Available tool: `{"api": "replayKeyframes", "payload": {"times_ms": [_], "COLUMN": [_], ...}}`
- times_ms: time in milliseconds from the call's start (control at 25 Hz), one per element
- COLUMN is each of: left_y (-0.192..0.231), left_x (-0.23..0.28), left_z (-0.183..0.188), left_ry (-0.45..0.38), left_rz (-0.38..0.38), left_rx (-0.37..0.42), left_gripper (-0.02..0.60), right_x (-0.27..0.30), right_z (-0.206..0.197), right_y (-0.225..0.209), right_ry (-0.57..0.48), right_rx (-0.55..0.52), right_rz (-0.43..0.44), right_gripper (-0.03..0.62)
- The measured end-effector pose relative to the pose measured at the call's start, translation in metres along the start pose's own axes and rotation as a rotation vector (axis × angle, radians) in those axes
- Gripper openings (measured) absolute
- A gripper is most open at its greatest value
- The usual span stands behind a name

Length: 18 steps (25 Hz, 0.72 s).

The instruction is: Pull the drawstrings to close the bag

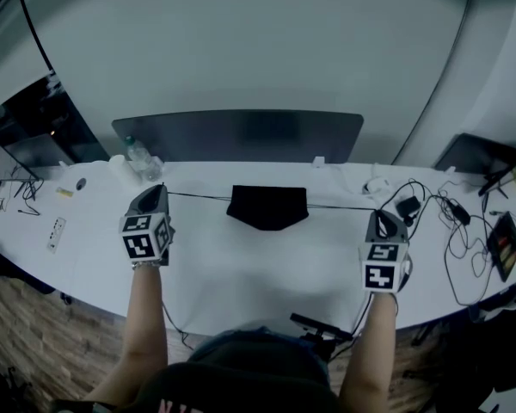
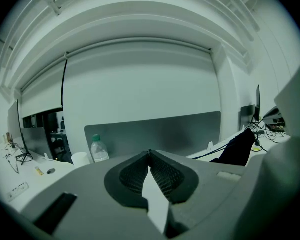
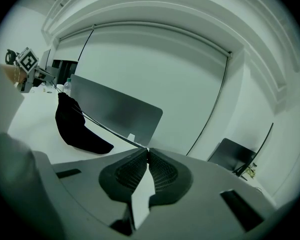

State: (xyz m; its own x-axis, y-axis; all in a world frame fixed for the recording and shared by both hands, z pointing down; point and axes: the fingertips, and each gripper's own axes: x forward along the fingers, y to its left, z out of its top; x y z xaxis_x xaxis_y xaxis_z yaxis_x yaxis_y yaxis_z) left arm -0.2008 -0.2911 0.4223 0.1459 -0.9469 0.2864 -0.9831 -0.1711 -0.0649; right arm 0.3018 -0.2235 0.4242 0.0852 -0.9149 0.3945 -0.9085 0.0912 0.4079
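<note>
The bag (image 1: 268, 206) lay at the middle of the table (image 1: 241, 274), closer to its far edge than to the near one. It sat between the two grippers and about equally far from each. Its long axis ran left to right, with the mouth edge facing the far edge.

The left hand-held gripper (image 1: 157, 189) stood well to the bag's left, so the bag lay off to its right. Its jaws were pressed together at the tips, apparently pinching the left drawstring (image 1: 198, 197). In the left gripper view that cord (image 2: 210, 152) ran from the bag (image 2: 238, 148) towards the jaws, but the gripper's body hid the contact itself.

The right hand-held gripper (image 1: 380, 216) stood well to the bag's right. Its jaws were shut on the right drawstring (image 1: 340, 206), which ran straight from the bag (image 3: 72, 126) to the jaw tips (image 3: 148, 150).

Both cords looked taut and nearly in one line, parallel to the far edge. Any further closing would probably come from drawing the grippers apart along that line.

The mouth looked gathered, though I could not tell whether it was fully shut or what the bag held. A bottle (image 1: 140, 157) and a cup (image 1: 118, 163) stood by the far edge on the left, their contents unclear.
</note>
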Motion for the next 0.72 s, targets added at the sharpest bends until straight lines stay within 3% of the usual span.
{"api": "replayKeyframes", "payload": {"times_ms": [360,720], "left_y": [0.016,0.021], "left_x": [0.001,0.003], "left_z": [0.003,0.005], "left_ry": [-0.008,-0.008], "left_rz": [0.023,0.042], "left_rx": [-0.004,0.008], "left_gripper": [0.014,0.014], "right_x": [-0.001,0.000], "right_z": [0.000,-0.002], "right_y": [-0.016,-0.031], "right_ry": [0.005,0.038], "right_rx": [0.009,0.045], "right_rz": [-0.024,-0.109], "right_gripper": [0.006,0.006]}}
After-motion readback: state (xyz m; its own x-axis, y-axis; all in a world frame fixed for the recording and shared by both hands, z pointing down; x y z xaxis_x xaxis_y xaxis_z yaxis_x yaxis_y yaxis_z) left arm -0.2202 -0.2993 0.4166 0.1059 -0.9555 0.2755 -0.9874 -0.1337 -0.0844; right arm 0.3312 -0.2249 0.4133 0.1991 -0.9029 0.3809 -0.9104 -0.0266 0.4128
